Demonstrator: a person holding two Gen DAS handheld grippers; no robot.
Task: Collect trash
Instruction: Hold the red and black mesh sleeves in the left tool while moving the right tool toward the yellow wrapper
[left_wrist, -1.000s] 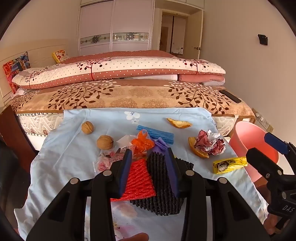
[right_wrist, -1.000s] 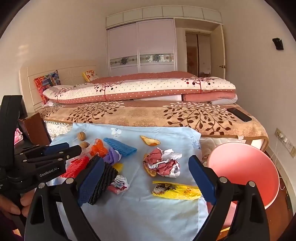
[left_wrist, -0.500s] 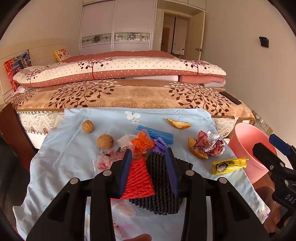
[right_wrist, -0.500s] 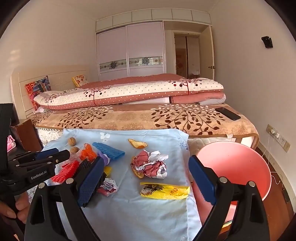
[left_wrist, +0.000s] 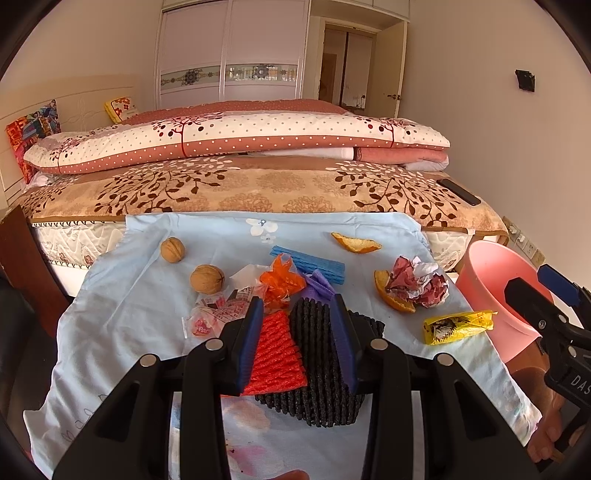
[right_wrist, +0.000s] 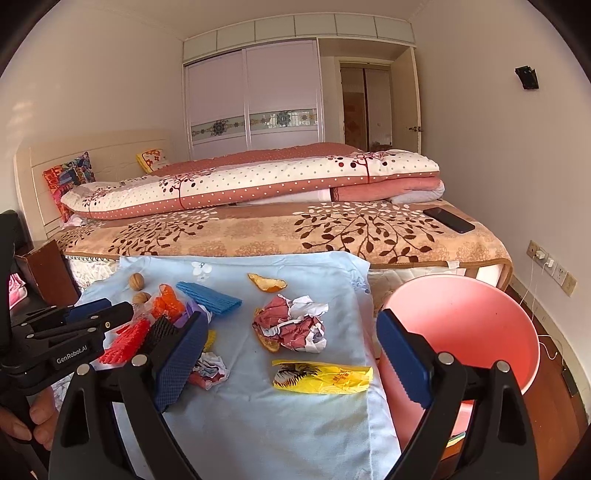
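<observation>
My left gripper (left_wrist: 297, 314) is partly closed around red foam netting (left_wrist: 275, 354) and black foam netting (left_wrist: 325, 365) on a light blue cloth (left_wrist: 140, 306); whether the pads grip them I cannot tell. My right gripper (right_wrist: 291, 350) is open and empty above a yellow wrapper (right_wrist: 321, 376). Crumpled paper (right_wrist: 291, 325) on an orange peel lies beyond it. A pink bin (right_wrist: 461, 332) stands at the right, also in the left wrist view (left_wrist: 498, 273).
Two walnuts (left_wrist: 207, 278), a blue foam strip (left_wrist: 306, 262), orange and purple plastic scraps (left_wrist: 282, 280), candy wrappers (left_wrist: 210, 317) and another orange peel (left_wrist: 354, 243) lie on the cloth. A bed (left_wrist: 258, 184) with a phone (right_wrist: 448, 219) stands behind. A wall is at the right.
My right gripper has risen and shifted right, so the yellow wrapper and pink bin sit more centred in its view. The left gripper holds nearly still over the foam netting.
</observation>
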